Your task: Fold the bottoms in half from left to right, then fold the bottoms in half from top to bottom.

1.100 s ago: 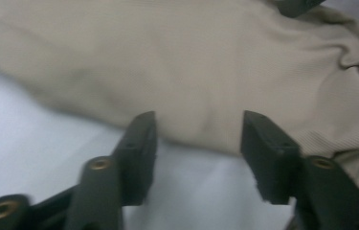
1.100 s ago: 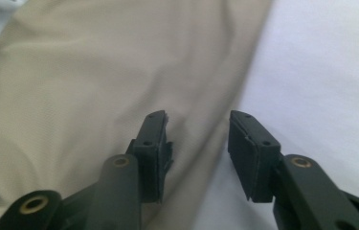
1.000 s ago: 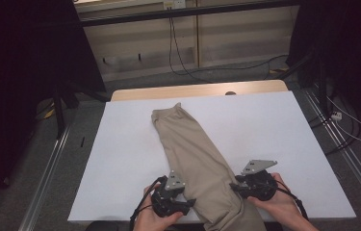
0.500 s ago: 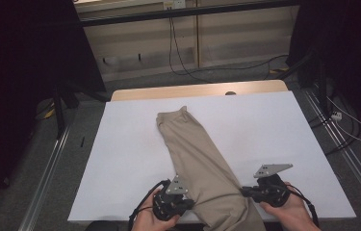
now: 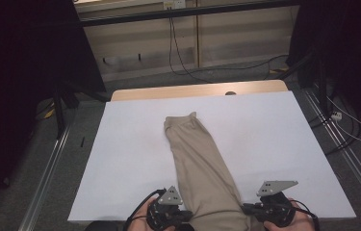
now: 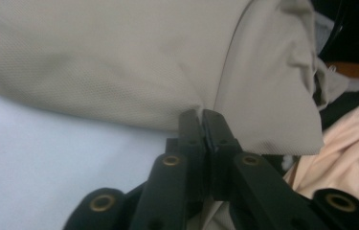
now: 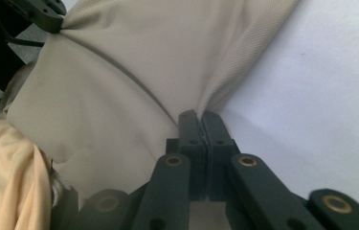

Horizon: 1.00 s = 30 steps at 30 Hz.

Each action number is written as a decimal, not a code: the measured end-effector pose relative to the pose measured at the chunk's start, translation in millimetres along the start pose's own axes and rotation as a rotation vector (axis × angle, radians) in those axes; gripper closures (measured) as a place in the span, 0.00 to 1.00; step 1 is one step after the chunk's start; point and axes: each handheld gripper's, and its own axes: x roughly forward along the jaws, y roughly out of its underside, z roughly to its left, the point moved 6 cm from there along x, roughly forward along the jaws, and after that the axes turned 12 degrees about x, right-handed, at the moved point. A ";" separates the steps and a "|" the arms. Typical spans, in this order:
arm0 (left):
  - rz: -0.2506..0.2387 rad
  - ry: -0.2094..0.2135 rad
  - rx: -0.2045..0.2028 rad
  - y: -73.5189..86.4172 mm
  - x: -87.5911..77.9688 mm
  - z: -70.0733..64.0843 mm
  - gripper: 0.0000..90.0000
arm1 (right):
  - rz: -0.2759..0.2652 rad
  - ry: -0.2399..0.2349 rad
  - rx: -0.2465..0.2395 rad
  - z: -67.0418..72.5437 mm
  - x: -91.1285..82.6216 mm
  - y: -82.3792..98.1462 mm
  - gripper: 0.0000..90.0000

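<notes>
A long folded beige knit garment (image 5: 199, 163) lies lengthwise on the white table sheet (image 5: 120, 159), its near end at the front edge. The left gripper (image 6: 200, 115) and right gripper (image 7: 199, 115), jaws just reopening slightly, pinch that end's opposite edges.

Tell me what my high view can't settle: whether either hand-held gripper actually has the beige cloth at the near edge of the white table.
Observer: The left hand-held gripper is shut on an edge of the beige knitted cloth; its jaws pinch a fold.
Operator: Report the right one.
Observer: The right hand-held gripper is likewise clamped on the cloth's opposite edge, with puckers radiating from its tips.
Operator: Check beneath the cloth there.
Observer: The pinched edge lies over the white table, which is bare right beside the jaws.
Operator: Note anything else nearby.
Observer: A peach-coloured fabric lies close to the cloth.
</notes>
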 end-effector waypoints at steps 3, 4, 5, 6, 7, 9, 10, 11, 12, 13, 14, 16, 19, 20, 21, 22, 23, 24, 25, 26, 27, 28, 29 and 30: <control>-0.036 -0.016 -0.019 -2.8 -2.8 6.0 0.70 | -0.037 0.007 0.006 -4.4 1.2 -9.0 0.72; -0.047 -0.020 -0.026 -3.2 -4.1 8.1 0.67 | -0.055 0.015 -0.001 -6.1 1.0 -12.9 0.69; -0.048 -0.038 -0.034 -3.4 -5.5 11.2 0.63 | -0.073 0.017 -0.005 -7.7 1.0 -17.1 0.64; -0.051 -0.046 -0.040 -3.9 -6.7 14.9 0.56 | -0.088 0.011 -0.008 -9.1 1.3 -21.5 0.60; -0.061 -0.060 -0.050 -4.7 -7.4 19.2 0.51 | -0.105 0.011 -0.013 -10.4 1.3 -25.7 0.57; -0.079 -0.115 -0.054 -7.2 -9.5 29.8 0.43 | -0.134 0.015 -0.013 -13.6 1.1 -33.6 0.49; -0.083 -0.144 -0.052 -8.3 -10.6 35.7 0.35 | -0.151 0.013 -0.019 -14.6 0.8 -37.3 0.45; -0.080 -0.192 -0.054 -8.9 -11.4 41.9 0.28 | -0.174 0.026 -0.023 -16.1 0.3 -41.2 0.41; -0.090 -0.191 -0.056 -9.6 -12.5 47.2 0.26 | -0.190 0.027 -0.025 -17.2 -0.1 -45.1 0.40; -0.094 -0.206 -0.061 -10.1 -13.3 52.7 0.24 | -0.201 0.024 -0.025 -18.1 -0.4 -49.1 0.38; -0.106 -0.224 -0.076 -10.9 -13.1 57.8 0.23 | -0.212 0.027 -0.028 -19.5 -0.5 -53.5 0.36; -0.117 -0.245 -0.094 -11.5 -12.9 68.2 0.18 | -0.228 0.031 -0.034 -22.2 0.2 -63.2 0.35; -0.112 -0.279 -0.109 -11.5 -13.2 86.6 0.16 | -0.232 0.037 -0.038 -27.0 3.9 -79.1 0.35; -0.123 -0.293 -0.128 -11.9 -13.6 93.5 0.16 | -0.235 0.039 -0.037 -28.8 4.9 -85.2 0.36; -0.132 -0.305 -0.141 -12.2 -14.2 100.9 0.15 | -0.245 0.037 -0.034 -30.7 5.9 -91.9 0.36; -0.144 -0.308 -0.158 -12.9 -15.3 107.9 0.15 | -0.246 0.039 -0.034 -32.6 7.3 -98.8 0.35; -0.165 -0.316 -0.171 -13.9 -16.6 114.8 0.14 | -0.253 0.045 -0.040 -34.6 8.8 -106.2 0.35; -0.183 -0.329 -0.181 -15.0 -18.1 121.9 0.14 | -0.260 0.048 -0.041 -36.1 10.3 -113.8 0.34; -0.199 -0.347 -0.180 -16.4 -19.4 129.3 0.14 | -0.256 0.045 -0.046 -37.3 12.8 -121.3 0.32; -0.213 -0.370 -0.184 -18.3 -19.9 136.8 0.14 | -0.249 0.049 -0.054 -38.6 16.2 -128.9 0.30; -0.210 -0.388 -0.188 -19.8 -21.0 145.0 0.14 | -0.248 0.053 -0.060 -39.9 19.9 -136.6 0.30; -0.206 -0.391 -0.208 -22.3 -21.2 152.8 0.14 | -0.243 0.053 -0.066 -41.0 24.6 -144.4 0.30; -0.182 -0.398 -0.226 -23.2 -22.0 162.1 0.17 | -0.236 0.059 -0.072 -42.3 29.9 -152.0 0.30; -0.166 -0.418 -0.236 -25.9 -22.2 171.6 0.21 | -0.233 0.074 -0.088 -43.5 35.1 -159.6 0.33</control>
